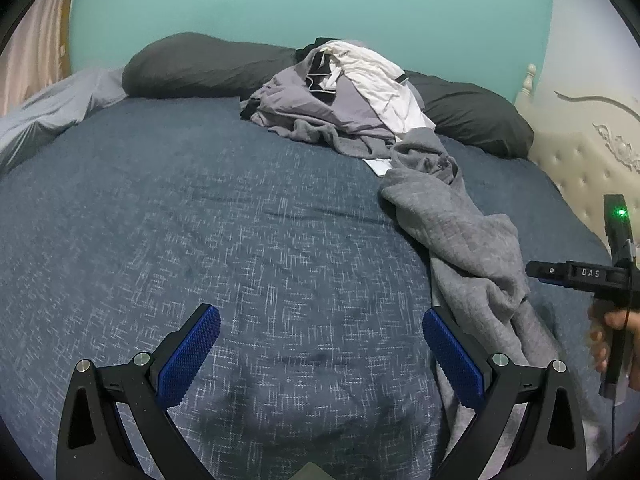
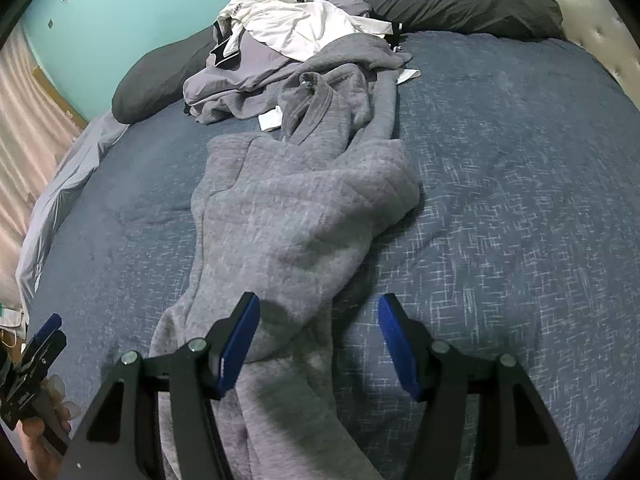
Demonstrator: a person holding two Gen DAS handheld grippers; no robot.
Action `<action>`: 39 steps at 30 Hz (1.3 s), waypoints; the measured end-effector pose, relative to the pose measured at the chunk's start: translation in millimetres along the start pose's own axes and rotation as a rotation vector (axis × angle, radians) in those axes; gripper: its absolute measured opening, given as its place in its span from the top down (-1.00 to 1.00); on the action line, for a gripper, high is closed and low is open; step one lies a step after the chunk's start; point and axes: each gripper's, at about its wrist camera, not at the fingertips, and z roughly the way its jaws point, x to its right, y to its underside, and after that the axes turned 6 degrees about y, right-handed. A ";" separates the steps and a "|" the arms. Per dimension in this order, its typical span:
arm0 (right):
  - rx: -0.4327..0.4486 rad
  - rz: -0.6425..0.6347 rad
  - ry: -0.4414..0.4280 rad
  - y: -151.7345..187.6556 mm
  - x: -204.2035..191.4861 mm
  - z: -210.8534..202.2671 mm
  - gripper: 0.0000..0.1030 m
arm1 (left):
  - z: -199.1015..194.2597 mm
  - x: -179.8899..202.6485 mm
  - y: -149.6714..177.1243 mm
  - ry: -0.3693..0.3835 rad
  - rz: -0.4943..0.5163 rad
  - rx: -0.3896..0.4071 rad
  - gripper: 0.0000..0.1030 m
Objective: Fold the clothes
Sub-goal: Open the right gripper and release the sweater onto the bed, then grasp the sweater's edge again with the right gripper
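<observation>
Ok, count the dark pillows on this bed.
2. One dark pillow lies at the head on the left; the other sits on the right, behind the clothes pile, which hides part of it. More may be hidden.

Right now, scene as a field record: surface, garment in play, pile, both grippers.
surface: bed with blue cover
garment in play: grey sweatshirt, crumpled, stretched out from the pile toward the cameras
pile: clothes pile near the dark pillows, white shirt on top
left hand-held gripper: open, over bare cover, sweatshirt edge beside its right finger
right hand-held gripper: open, jaws astride the sweatshirt's near end, not closed on it
fold state: nothing folded yet
</observation>
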 end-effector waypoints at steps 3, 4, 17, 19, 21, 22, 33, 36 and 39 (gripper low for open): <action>-0.011 -0.007 0.011 1.4 -1.0 3.2 -0.22 | -1.4 -3.3 -1.9 0.002 -0.008 0.007 -1.00; -0.012 -0.008 0.014 1.8 -1.8 3.9 -0.22 | -1.9 -4.7 -2.6 0.002 -0.011 0.009 -1.00; -0.023 -0.020 0.004 7.0 -8.6 12.1 -0.20 | 1.2 -7.6 -4.3 -0.003 -0.024 0.017 -1.00; -0.025 -0.026 -0.011 7.2 -9.7 13.0 -0.08 | 2.4 -6.6 -3.3 0.000 -0.020 0.013 -1.00; -0.025 -0.029 -0.034 7.0 -11.6 14.6 0.17 | 3.1 -6.8 -3.0 0.001 -0.018 0.010 -1.00; -0.025 -0.037 -0.042 6.6 -13.8 15.5 0.24 | 3.1 -7.3 -3.3 0.001 -0.020 0.010 -1.00; 0.091 -0.139 -0.147 -5.7 -69.6 -1.8 0.94 | -0.4 -28.8 -8.0 -0.016 -0.080 0.023 -1.00; 0.090 -0.183 -0.205 -3.9 -92.0 -7.4 0.94 | -1.7 -36.7 -8.9 -0.026 -0.102 0.027 -1.00; 0.057 -0.230 -0.277 2.6 -114.0 -7.1 0.94 | -3.0 -44.6 -9.7 -0.036 -0.124 0.031 -1.00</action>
